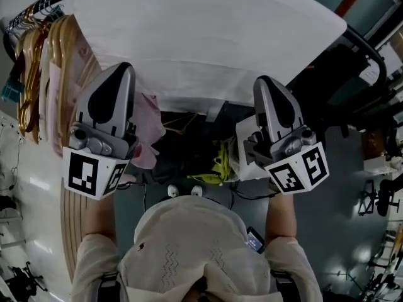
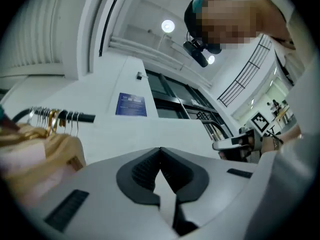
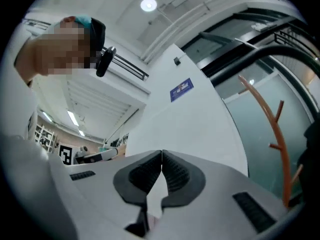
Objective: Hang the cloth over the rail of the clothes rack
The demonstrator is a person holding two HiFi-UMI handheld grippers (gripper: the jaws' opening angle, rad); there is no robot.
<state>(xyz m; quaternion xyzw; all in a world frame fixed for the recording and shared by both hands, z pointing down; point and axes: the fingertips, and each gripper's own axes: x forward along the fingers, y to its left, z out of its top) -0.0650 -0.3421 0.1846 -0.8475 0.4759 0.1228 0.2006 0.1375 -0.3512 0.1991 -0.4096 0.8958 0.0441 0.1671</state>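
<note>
I can read no words, brands or numbers anywhere. A small blue sign [image 2: 131, 104] on the white wall panel [image 2: 150, 129] carries pale lines of print, too small and blurred to make out, and it is no clearer in my right gripper view. The left cube [image 1: 94, 175] on my left gripper [image 1: 119, 68] and the right cube [image 1: 301, 168] on my right gripper [image 1: 267, 83] bear black-and-white square markers, which are patterns and not letters.

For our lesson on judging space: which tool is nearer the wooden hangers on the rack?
Left. The left tool grips the white cloth right beside the wooden hangers; the right tool grips it on the far side from them.
</note>
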